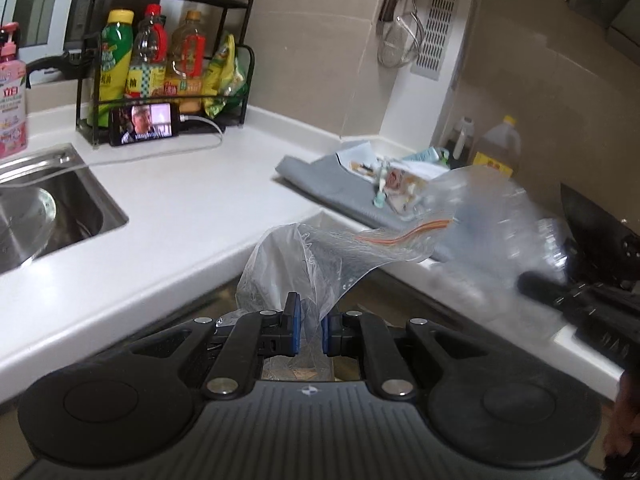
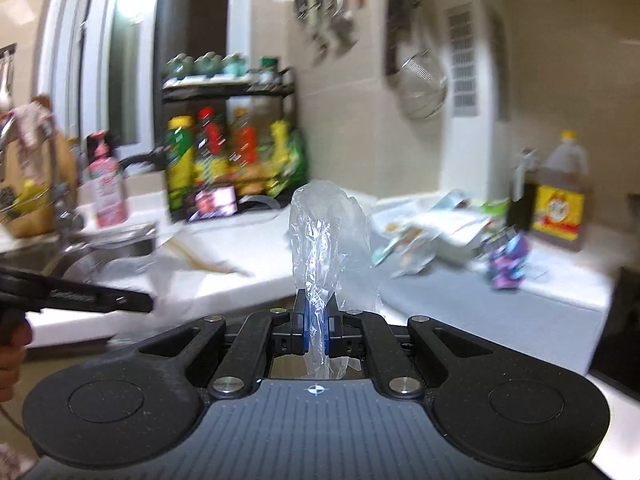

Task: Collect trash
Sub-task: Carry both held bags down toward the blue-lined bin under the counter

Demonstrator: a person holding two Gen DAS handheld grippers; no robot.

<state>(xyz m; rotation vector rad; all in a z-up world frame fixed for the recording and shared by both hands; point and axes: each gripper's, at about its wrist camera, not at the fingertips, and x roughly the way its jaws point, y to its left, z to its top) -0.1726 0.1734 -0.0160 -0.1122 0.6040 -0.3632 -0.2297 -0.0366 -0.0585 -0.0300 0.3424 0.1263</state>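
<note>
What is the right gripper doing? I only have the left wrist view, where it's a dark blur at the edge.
Observer: The right gripper is shut on a bunched fold of the clear plastic bag.
Operator: Any trash hidden from me?
Observer: A crumpled purple wrapper lies on the counter in front of the oil bottle.
Operator: Anything else?
Observer: Thin wooden sticks, perhaps chopsticks, lie on the counter left of the bag.

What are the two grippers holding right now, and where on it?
Both hold one clear zip bag: the left gripper pinches a gathered edge, the right gripper a bunched end.
</note>
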